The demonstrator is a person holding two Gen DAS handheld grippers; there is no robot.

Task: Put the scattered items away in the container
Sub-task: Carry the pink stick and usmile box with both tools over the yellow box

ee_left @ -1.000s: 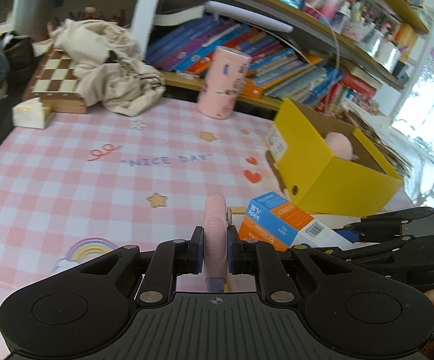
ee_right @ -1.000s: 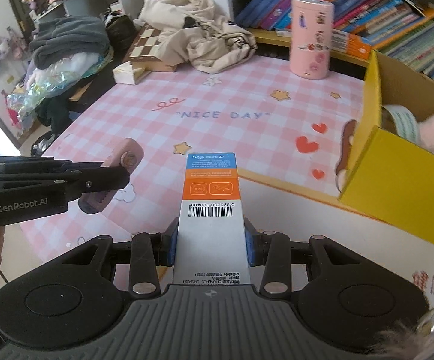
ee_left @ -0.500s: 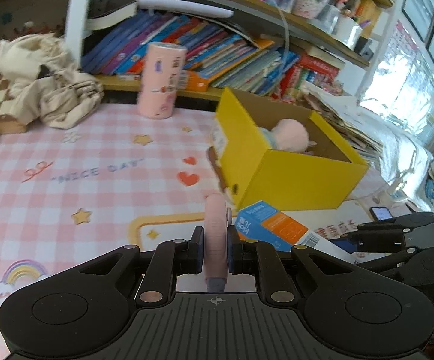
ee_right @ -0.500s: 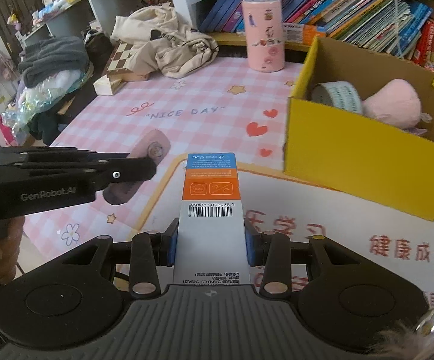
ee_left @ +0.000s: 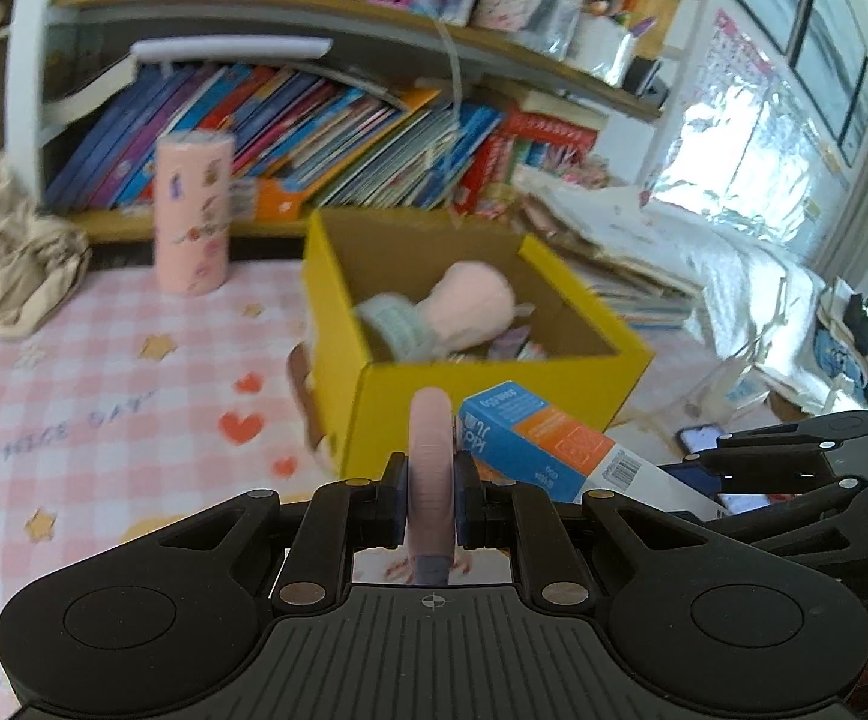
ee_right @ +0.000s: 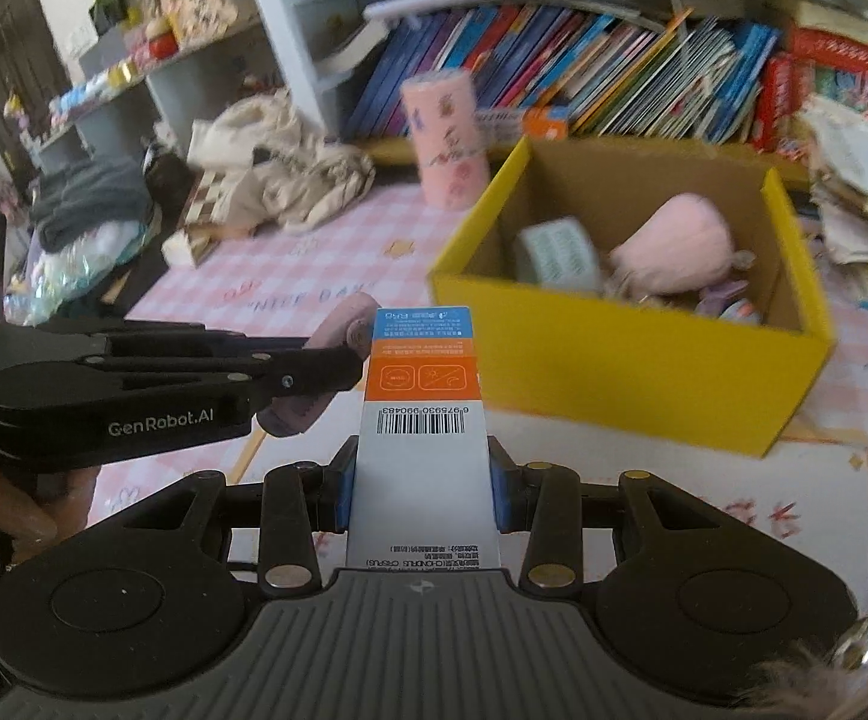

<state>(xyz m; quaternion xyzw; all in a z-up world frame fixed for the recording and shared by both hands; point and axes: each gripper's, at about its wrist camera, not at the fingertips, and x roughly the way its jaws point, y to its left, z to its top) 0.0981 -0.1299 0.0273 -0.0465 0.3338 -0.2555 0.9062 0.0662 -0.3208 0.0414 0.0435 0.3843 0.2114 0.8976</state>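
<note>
My left gripper is shut on a flat pink oblong item, held edge-on above the table, just in front of the yellow cardboard box. My right gripper is shut on a white, orange and blue carton, held close to the right of the left gripper. The carton also shows in the left wrist view. The open box holds a pink plush, a tape roll and small items.
A pink cylinder stands on the pink checked tablecloth behind the box. Crumpled beige cloth and a chessboard lie at the far left. Bookshelves run along the back. A phone lies at the right.
Both grippers have moved right and forward with their items, closer to the yellow box, which now fills more of both views. Both grips are unchanged.
</note>
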